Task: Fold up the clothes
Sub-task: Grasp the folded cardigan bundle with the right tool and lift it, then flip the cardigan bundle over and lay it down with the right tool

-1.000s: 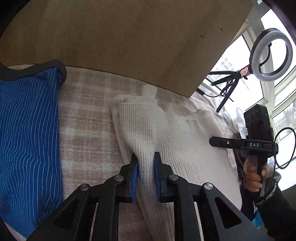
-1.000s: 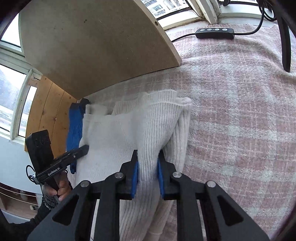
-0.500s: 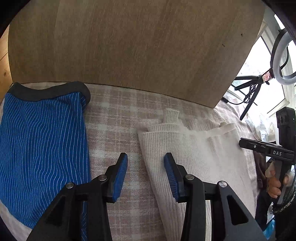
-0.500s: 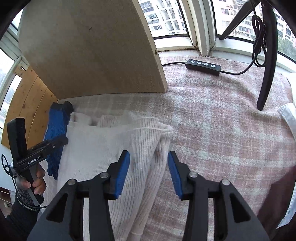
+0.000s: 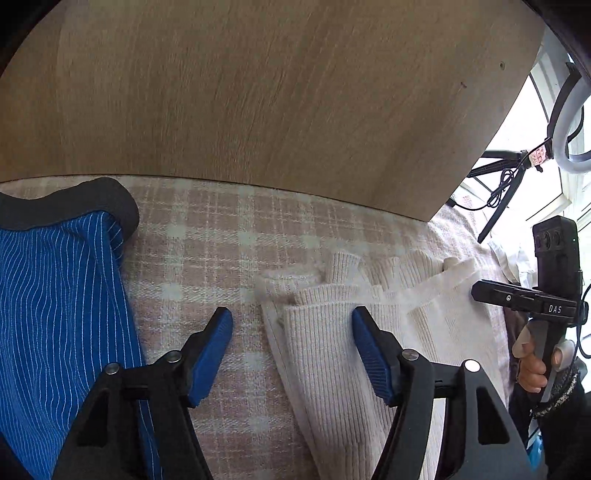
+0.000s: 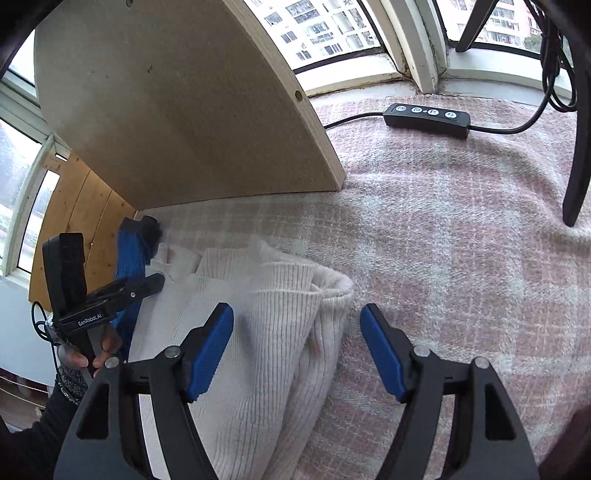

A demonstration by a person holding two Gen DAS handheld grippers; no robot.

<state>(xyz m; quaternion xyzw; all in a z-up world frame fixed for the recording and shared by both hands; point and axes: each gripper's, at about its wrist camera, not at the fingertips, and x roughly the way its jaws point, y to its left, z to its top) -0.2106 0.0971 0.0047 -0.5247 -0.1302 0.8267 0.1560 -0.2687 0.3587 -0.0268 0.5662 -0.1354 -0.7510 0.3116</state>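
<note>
Cream ribbed-knit sweater (image 5: 332, 354), folded, on pink plaid blanket (image 6: 461, 240); blue pinstriped garment (image 5: 55, 314) at nine o'clock; left tongs (image 5: 291, 325) and right tongs (image 6: 297, 325) both spread, empty.

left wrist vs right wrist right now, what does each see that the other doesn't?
Left wrist only: the ring light on its stand, and the full striped face of the blue garment.

Right wrist only: the black cable remote, the window and a dark stand leg.

Both: the folded white sweater, the pink checked blanket, the wooden board, and both grippers open, left and right.
</note>
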